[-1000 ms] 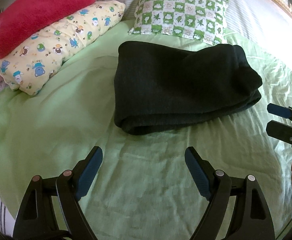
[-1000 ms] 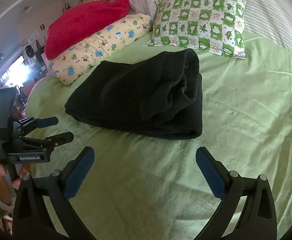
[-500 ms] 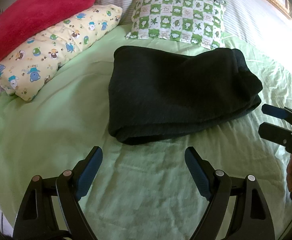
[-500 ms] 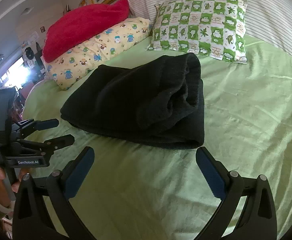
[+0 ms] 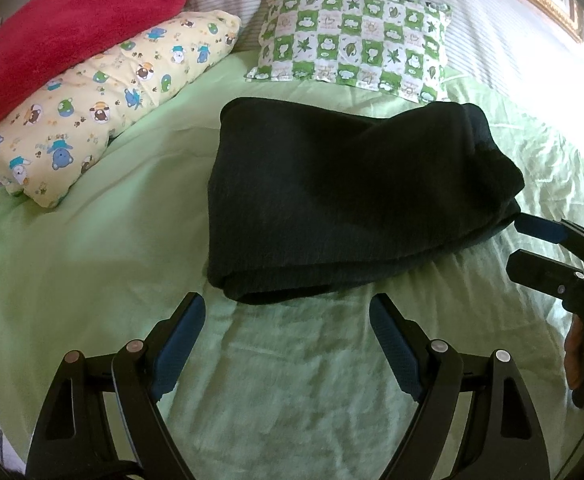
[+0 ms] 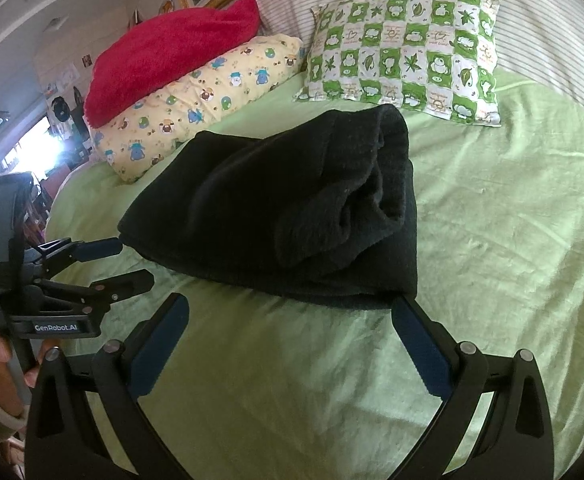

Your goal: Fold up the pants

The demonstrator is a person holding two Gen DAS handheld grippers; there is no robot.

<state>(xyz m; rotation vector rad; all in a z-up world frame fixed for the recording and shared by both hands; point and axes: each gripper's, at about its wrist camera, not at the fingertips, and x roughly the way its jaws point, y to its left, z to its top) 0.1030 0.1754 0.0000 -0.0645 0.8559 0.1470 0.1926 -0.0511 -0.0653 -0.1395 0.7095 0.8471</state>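
Note:
The black pants [image 5: 344, 200] lie folded into a thick bundle on the light green bed sheet [image 5: 92, 248]; they also show in the right wrist view [image 6: 292, 208]. My left gripper [image 5: 288, 312] is open and empty, just short of the bundle's near left corner. My right gripper [image 6: 292, 312] is open and empty, its right finger [image 6: 416, 332] close to the bundle's near right corner. Each gripper also shows from the side in the other view: the right one [image 5: 532, 248], the left one [image 6: 128, 260], both open beside the bundle's ends.
A green-and-white checked pillow [image 5: 356, 52] lies beyond the pants. A yellow cartoon-print pillow [image 5: 104, 108] with a red fluffy blanket [image 5: 68, 36] on it lies at the far left. A striped bolster [image 6: 532, 20] runs along the back.
Both grippers have moved forward toward the folded pants, which now look larger and nearer. Both stay open. The pants have not moved.

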